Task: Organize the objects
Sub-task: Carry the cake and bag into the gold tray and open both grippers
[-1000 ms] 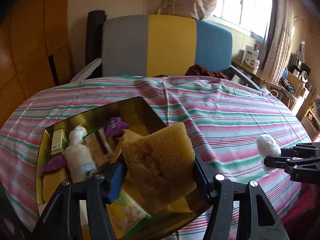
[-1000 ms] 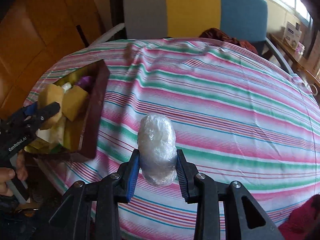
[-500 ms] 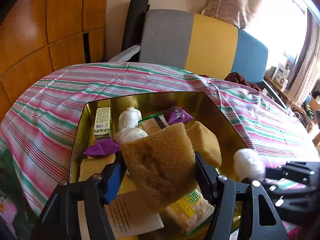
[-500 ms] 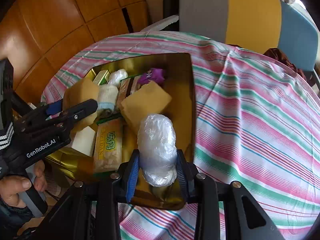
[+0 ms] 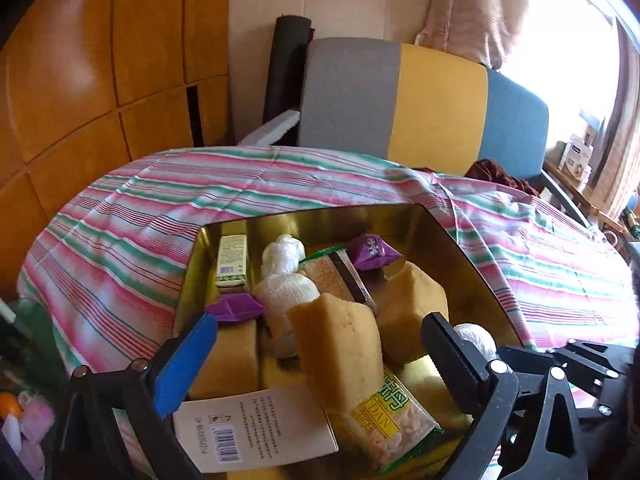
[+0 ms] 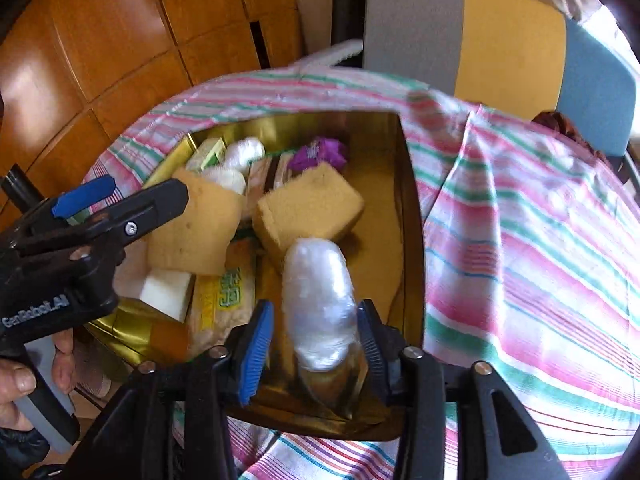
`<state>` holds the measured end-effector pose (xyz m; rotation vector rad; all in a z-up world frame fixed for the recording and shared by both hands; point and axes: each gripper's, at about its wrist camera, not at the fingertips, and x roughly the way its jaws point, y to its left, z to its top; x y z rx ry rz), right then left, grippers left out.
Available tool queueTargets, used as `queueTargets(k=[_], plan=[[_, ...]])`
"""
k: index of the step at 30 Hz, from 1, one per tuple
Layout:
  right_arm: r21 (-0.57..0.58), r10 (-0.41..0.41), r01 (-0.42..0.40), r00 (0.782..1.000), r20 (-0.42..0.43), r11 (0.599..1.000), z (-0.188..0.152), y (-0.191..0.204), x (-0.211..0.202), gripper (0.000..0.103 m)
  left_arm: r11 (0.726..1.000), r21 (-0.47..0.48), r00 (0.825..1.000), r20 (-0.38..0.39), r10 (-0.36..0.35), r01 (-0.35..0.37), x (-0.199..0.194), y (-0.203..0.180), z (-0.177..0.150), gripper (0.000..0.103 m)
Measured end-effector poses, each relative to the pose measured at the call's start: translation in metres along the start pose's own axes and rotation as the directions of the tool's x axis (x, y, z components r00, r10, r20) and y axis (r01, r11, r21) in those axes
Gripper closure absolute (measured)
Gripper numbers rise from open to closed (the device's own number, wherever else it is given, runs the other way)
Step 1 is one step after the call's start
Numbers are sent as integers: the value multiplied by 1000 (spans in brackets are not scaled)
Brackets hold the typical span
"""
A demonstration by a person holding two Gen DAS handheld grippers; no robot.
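Both grippers hang over a gold tin [image 5: 472,252] on a striped tablecloth [image 5: 132,232]. The left gripper [image 5: 320,356] is opening, its jaws spread wide; a yellow sponge [image 5: 340,352] stands tilted between them, touching neither pad, its lower end among the packets in the tin. The right gripper [image 6: 316,340] is also opening: a plastic-wrapped bundle [image 6: 318,304] lies between its blue pads [image 6: 256,344], clear of both, above the tin's near right corner.
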<state>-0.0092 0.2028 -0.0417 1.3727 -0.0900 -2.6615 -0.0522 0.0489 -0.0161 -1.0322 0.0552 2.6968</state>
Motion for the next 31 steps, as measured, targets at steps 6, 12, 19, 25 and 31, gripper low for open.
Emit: queueTargets(k=[6,12,19,25,31], plan=[[28,1,-3,997,77,1000,-3,6,-17,39,998,-22,998,29,63,-62,-23,3,-1,0],[83,-26,18,995,101,996,-9,6,-27,39,989,-64,991,27,134,-132,-38,8,-7,0],[122,-85,70,989,124,990,-15,6,-35,39,978,-116,982,53,182,-175,-51,15,-25,0],[100,-120,108,985,121,989,-15,12,-36,39,976,-107,976,84,199,-190,-58,14,-34,0],[82,-130,121,984,122,989,-14,17,-35,39,977,-117,978,88,191,-180,-62,15,-34,0]])
